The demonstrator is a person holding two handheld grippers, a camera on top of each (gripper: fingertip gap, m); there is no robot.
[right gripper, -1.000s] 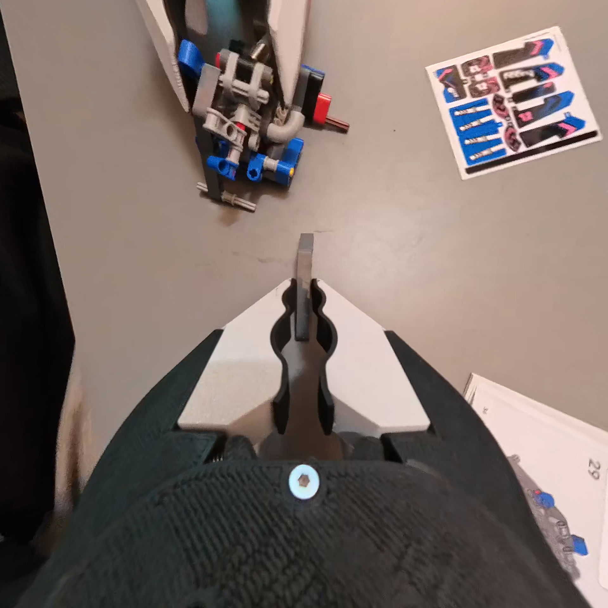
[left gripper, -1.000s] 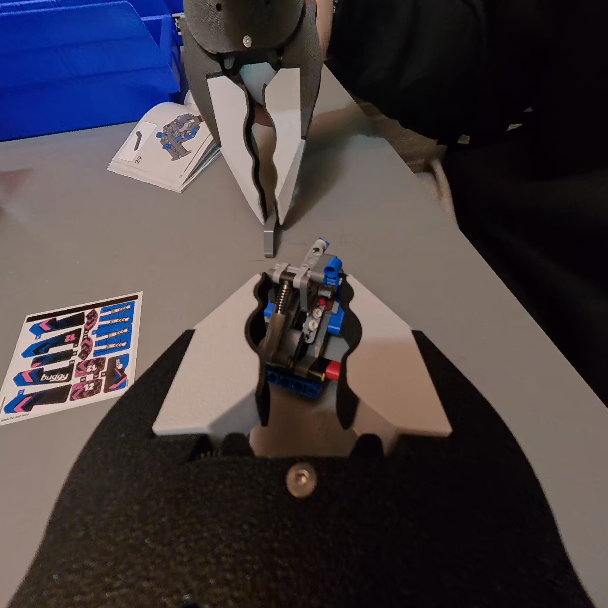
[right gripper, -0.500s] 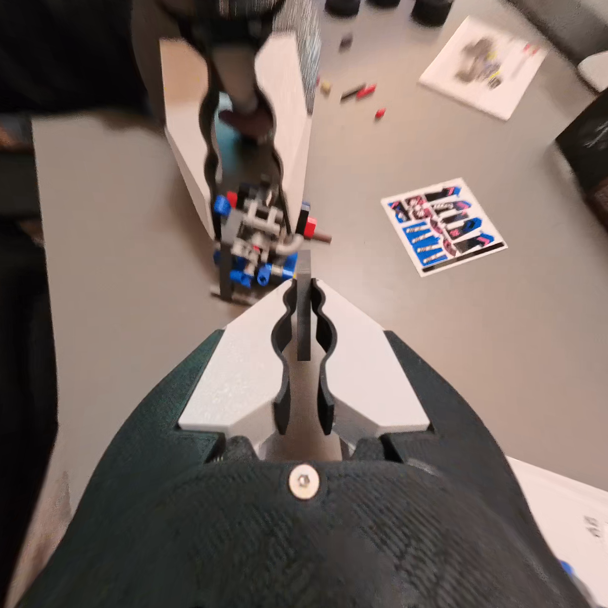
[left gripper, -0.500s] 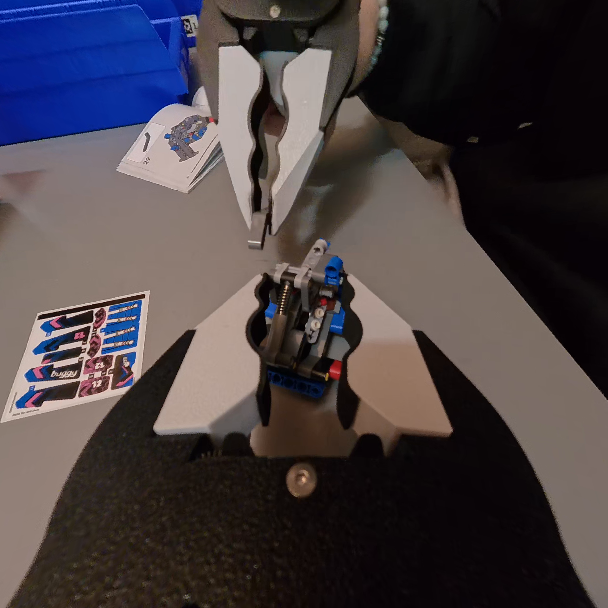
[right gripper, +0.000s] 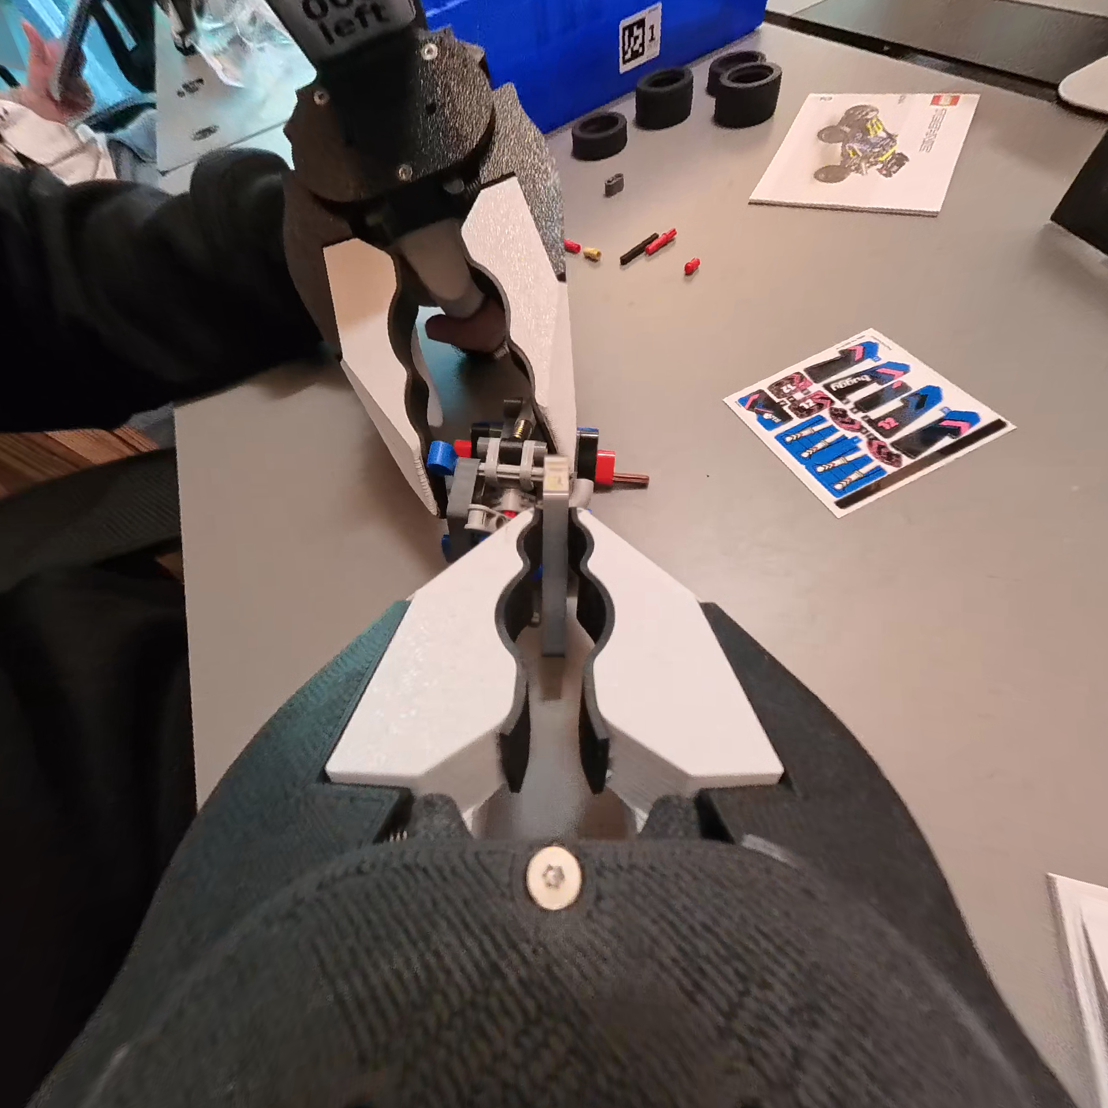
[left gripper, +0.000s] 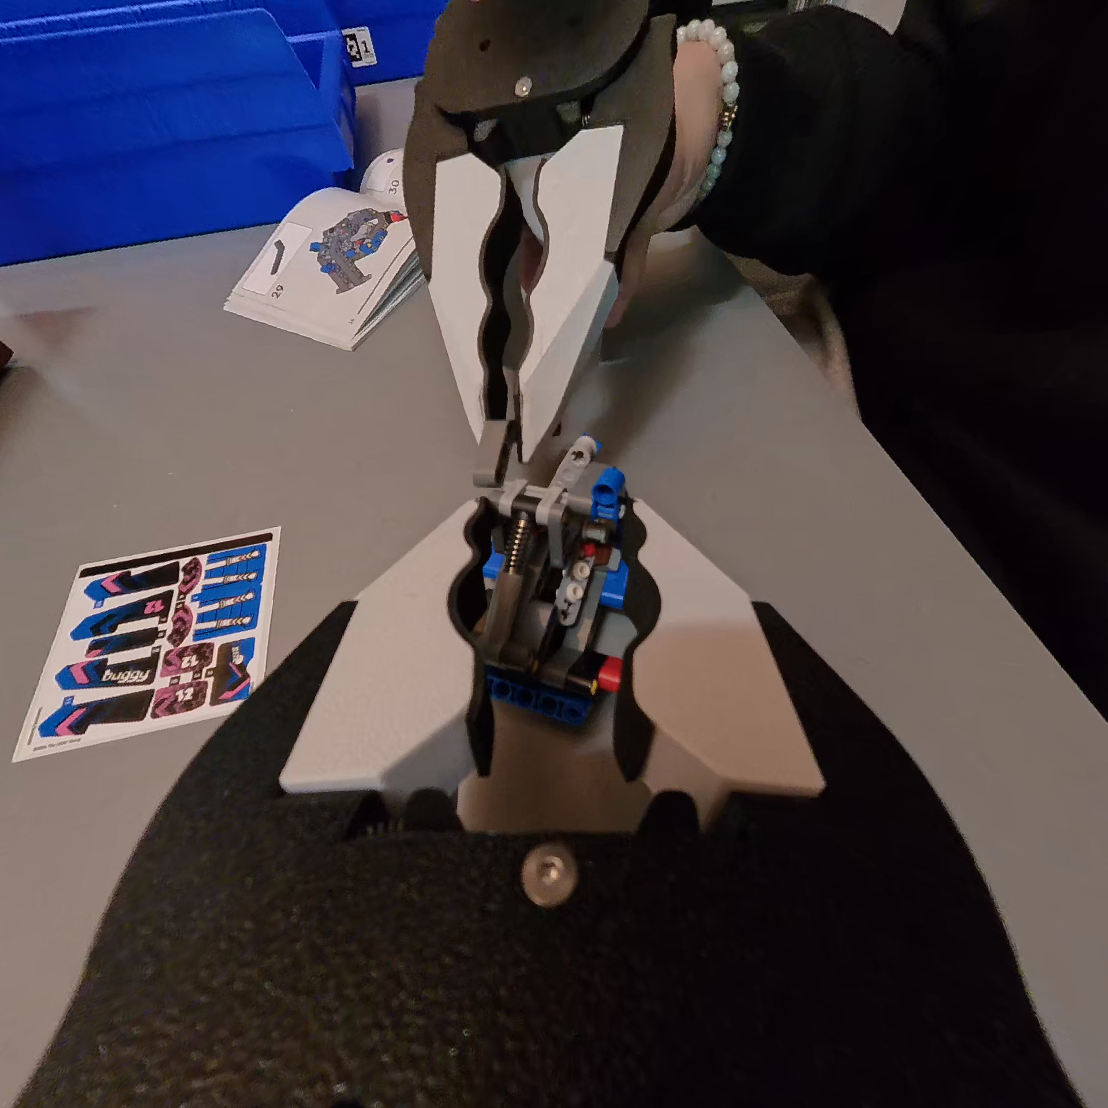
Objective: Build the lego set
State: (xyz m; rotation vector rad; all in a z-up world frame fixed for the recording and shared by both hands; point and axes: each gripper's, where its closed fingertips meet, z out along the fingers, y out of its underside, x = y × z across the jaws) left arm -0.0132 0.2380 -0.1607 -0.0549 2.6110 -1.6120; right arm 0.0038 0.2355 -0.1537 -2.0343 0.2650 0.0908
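The left tongs (left gripper: 554, 521) grip the blue and grey lego chassis (left gripper: 554, 599) standing on the grey table (left gripper: 300, 419). The right tongs (right gripper: 554, 521) clamp a grey lego beam (right gripper: 554, 569), its far end touching the chassis top. A sticker sheet (left gripper: 156, 641) lies left.

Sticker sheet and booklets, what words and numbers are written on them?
I don't quote writing; here is what carries it.
Blue, pink and black sticker sheet: printed words and numbers.
Open white instruction booklet: page numbers.
Closed white booklet: print too small.
White tag on blue plastic bin: code mark.
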